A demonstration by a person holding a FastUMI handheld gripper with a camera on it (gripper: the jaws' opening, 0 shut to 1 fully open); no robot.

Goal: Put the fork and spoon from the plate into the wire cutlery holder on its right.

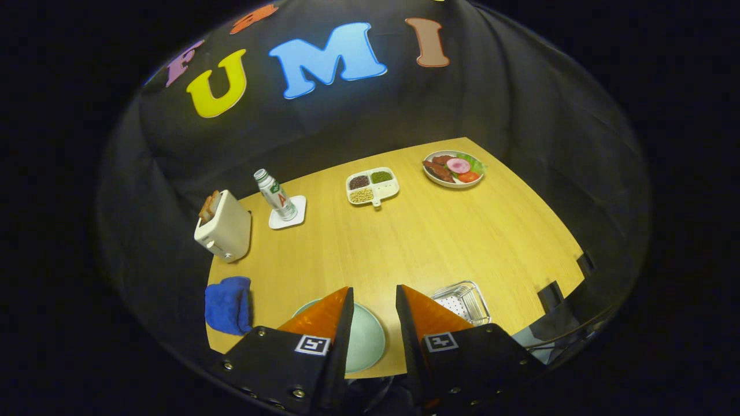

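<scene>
The gripper [374, 289] is hanging above the near edge of the wooden table [439, 242], its two fingers standing apart with nothing between them but open air. The pale green plate [367, 341] is lying just under and between the fingers, mostly hidden by the left one; a fork or spoon on it cannot be made out from here. The wire cutlery holder [462, 301] is sitting just right of the plate, beside the right finger, close to the table's front edge. Beyond the fingers a wide stretch of bare tabletop is lying open. At the far side one divided tray of beans [373, 186] and one plate of food [453, 168] are sitting near the back edge. Along the left edge one bottle [276, 195] is standing on a white coaster [295, 216], one toaster [224, 230] is holding toast, and one blue cloth [228, 304] is lying at the corner.
</scene>
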